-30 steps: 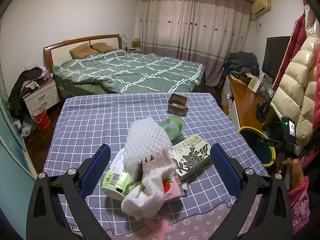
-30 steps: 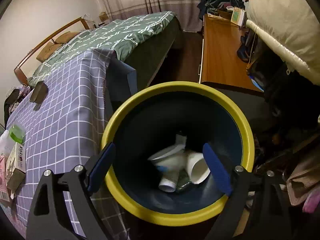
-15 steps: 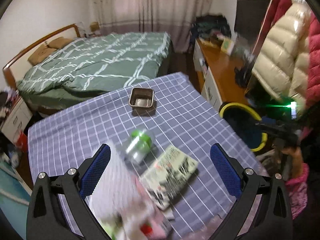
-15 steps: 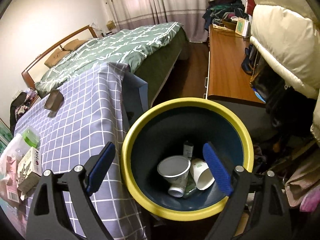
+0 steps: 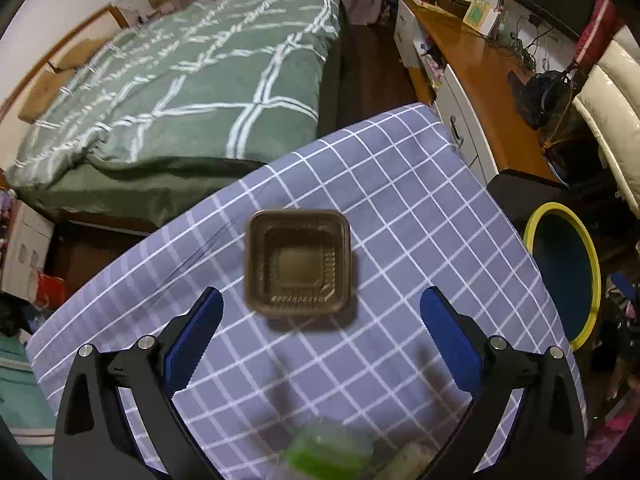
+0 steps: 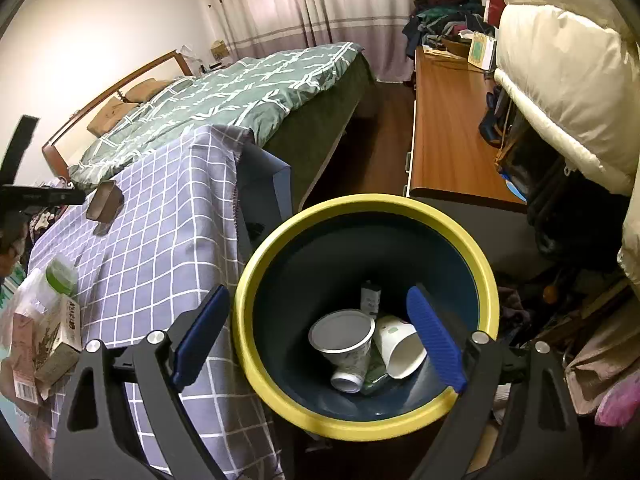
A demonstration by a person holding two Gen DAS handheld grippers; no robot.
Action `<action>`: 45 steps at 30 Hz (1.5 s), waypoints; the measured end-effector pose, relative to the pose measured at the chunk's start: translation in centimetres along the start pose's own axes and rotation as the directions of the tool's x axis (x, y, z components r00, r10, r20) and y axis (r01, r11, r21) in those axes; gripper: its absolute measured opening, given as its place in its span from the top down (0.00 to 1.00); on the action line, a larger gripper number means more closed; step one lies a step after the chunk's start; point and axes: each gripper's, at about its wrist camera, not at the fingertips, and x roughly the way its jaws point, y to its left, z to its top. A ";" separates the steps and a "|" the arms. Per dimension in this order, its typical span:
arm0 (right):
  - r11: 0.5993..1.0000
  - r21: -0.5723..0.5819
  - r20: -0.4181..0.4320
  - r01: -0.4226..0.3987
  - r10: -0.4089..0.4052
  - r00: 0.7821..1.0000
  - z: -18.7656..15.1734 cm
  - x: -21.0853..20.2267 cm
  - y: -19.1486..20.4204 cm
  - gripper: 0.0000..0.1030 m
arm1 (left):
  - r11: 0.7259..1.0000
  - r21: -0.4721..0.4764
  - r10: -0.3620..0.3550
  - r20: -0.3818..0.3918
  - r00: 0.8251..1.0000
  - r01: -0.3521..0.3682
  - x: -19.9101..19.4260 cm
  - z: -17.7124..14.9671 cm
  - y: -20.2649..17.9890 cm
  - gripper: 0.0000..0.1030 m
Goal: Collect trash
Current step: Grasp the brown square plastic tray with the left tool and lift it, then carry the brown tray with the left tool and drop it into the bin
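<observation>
Partway: paper cups [image 6: 362,346] already in bin [image 6: 490,280]. Brown tray [image 5: 298,262], green-cap bottle [image 6: 60,272] and cartons [image 6: 44,340] remain on tabletop [image 5: 400,200]. Left gripper [image 5: 320,334] wide open, empty, lined up on tray. Right gripper [image 6: 318,330] wide open, empty, over bin.

Home bedroom, bed [image 6: 224,92] with green checked duvet at ten o'clock, curtains [image 6: 320,8] at twelve, wooden desk [image 6: 452,136] at one, puffer coat [image 6: 560,80] hanging at two, checked tablecloth [image 5: 360,200] on a table
</observation>
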 end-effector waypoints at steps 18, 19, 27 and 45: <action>0.999 -0.006 -0.027 -0.031 0.031 0.999 0.0 1.3 0.2 0.17 | 0.999 -0.045 0.008 -0.117 0.993 -0.014 6.7 2.1 1.8 0.33; 1.000 -0.005 -0.025 -0.030 0.030 0.999 -0.1 1.2 0.1 0.17 | 0.999 -0.044 0.009 -0.114 0.993 -0.014 6.8 2.1 1.8 0.33; 0.999 0.015 0.005 -0.039 0.039 0.999 -1.9 -2.0 -0.7 0.17 | 1.000 0.008 0.025 -0.056 0.998 -0.024 3.1 1.5 -0.9 0.34; 0.998 0.018 0.131 0.064 -0.066 0.989 -9.0 -13.9 -4.8 0.17 | 0.934 0.305 -0.186 -0.027 0.982 0.185 -4.5 -1.9 -27.3 0.33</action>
